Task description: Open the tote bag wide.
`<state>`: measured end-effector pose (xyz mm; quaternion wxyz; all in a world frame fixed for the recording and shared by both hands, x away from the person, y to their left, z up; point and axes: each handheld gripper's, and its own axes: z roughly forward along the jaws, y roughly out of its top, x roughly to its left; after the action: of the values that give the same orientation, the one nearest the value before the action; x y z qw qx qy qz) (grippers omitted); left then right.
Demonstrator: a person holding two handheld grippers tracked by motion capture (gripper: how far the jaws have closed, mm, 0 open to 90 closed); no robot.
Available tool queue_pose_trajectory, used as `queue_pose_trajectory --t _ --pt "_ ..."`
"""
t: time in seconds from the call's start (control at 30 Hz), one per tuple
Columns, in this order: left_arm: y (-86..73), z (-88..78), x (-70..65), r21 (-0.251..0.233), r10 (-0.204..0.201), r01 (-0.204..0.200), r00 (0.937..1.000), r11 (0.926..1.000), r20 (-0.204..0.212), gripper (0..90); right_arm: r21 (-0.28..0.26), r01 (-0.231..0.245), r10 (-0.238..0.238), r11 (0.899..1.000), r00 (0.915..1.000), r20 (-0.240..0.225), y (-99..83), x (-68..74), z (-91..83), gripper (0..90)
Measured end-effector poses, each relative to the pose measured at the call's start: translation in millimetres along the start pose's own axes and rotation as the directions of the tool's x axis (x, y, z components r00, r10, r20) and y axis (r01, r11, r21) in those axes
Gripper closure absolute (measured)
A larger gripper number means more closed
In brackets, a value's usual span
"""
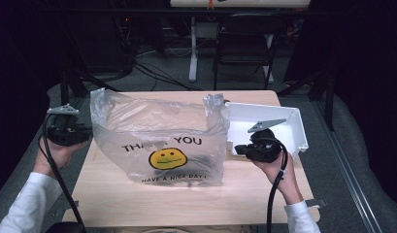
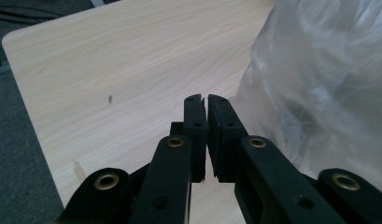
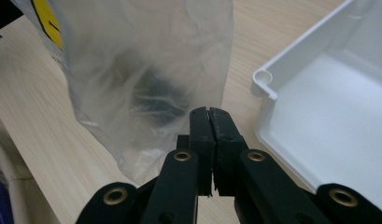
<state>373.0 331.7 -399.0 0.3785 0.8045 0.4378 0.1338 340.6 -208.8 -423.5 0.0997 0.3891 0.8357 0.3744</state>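
A clear plastic bag (image 1: 157,126) printed with "THANK YOU" and a yellow smiley stands upright on the wooden table (image 1: 138,199), with dark items (image 1: 191,162) in its bottom. My left gripper (image 1: 89,134) is at the bag's left edge, and my right gripper (image 1: 236,148) is at its right edge. In the left gripper view the jaws (image 2: 205,99) are pressed together where the bag (image 2: 328,84) meets them. In the right gripper view the jaws (image 3: 208,111) are likewise closed at the edge of the bag (image 3: 132,60). The thin film between the pads is hard to make out.
A white open bin (image 1: 293,127) sits on the table just right of the bag, close behind my right gripper, and its rim (image 3: 265,81) appears in the right gripper view. Dark floor, cables and a chair lie beyond the far edge. Bare wood (image 2: 109,70) lies left of the bag.
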Motion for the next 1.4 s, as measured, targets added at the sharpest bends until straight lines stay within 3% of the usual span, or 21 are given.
queue_pose_trajectory --t 0.47,0.67,0.87,1.07,1.17,1.23,1.4 --pt "27.7 -19.6 -7.9 -0.060 0.043 -0.038 0.9964 0.9975 0.074 87.3 -0.071 0.074 -0.074 0.995 0.9972 -0.006 51.4 12.9 -34.1 89.2" --pt "38.2 -30.7 -11.5 -0.084 0.065 -0.057 0.9932 0.9948 0.097 87.2 -0.120 0.112 -0.115 0.986 0.9933 -0.012 75.9 24.0 -50.7 89.4" --pt "42.3 -34.0 -11.2 -0.104 0.066 -0.053 0.9890 0.9932 0.132 87.1 -0.145 0.140 -0.145 0.979 0.9892 -0.022 92.1 32.7 -56.7 89.3" --pt "48.7 -30.0 -15.2 -0.108 0.084 -0.067 0.9828 0.9919 0.164 87.1 -0.155 0.158 -0.166 0.975 0.9852 -0.042 105.6 40.6 -48.7 89.4" --pt "53.0 -26.2 -16.7 -0.121 0.089 -0.068 0.9799 0.9904 0.179 87.1 -0.131 0.159 -0.167 0.979 0.9845 -0.053 108.6 40.7 -37.9 89.4" --pt "54.7 -22.7 -17.7 -0.122 0.096 -0.073 0.9747 0.9898 0.202 87.1 -0.119 0.158 -0.166 0.980 0.9842 -0.062 108.3 40.9 -30.6 89.4" --pt "54.1 -6.8 -25.0 -0.079 0.108 -0.093 0.9703 0.9926 0.217 86.9 -0.080 0.149 -0.156 0.986 0.9842 -0.084 103.9 40.0 -7.6 89.7"
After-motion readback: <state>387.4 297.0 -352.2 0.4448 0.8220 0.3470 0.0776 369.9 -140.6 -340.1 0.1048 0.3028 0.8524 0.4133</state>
